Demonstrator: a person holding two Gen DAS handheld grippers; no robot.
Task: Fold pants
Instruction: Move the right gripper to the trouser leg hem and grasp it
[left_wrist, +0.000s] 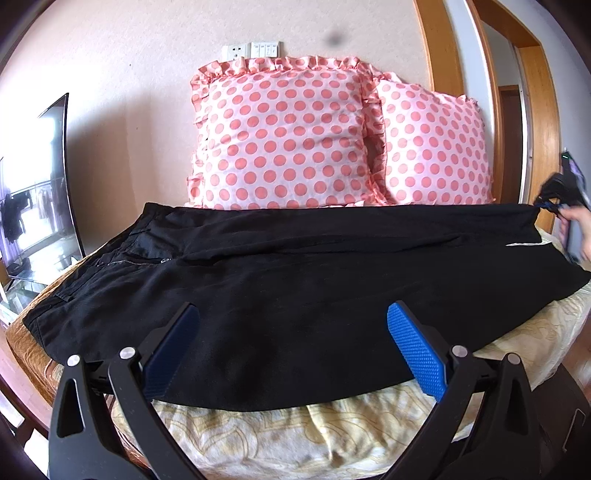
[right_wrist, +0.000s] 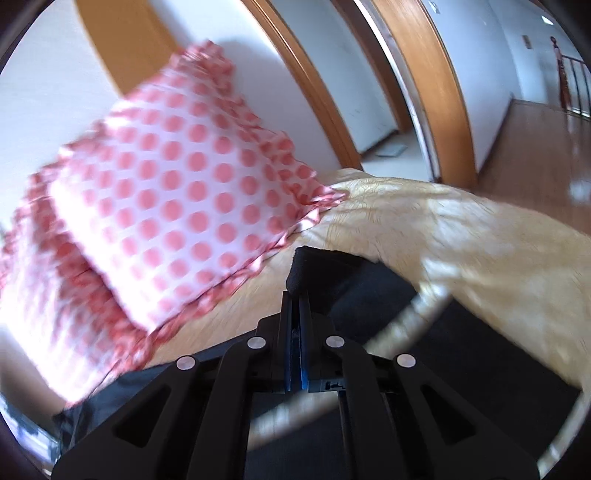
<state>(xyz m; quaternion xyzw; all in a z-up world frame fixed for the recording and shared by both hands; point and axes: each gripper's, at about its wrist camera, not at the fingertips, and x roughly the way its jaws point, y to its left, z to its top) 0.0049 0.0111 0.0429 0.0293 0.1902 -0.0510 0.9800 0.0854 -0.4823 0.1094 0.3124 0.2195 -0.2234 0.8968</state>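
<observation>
The pants (left_wrist: 280, 273) lay spread on the bed (left_wrist: 369, 432) before 2 pillows (left_wrist: 284, 136); the right gripper (right_wrist: 295, 295) pinched a hem corner, the left gripper (left_wrist: 291, 317) gaped above the near edge

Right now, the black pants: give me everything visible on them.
The black pants look like matte woven cloth, spread lengthwise across the bed cover in front of two dotted pillows. Waistband, zipper and pocket lie at the left end. The right gripper is shut on the far hem corner and lifts it. The left gripper is open above the near edge.
</observation>
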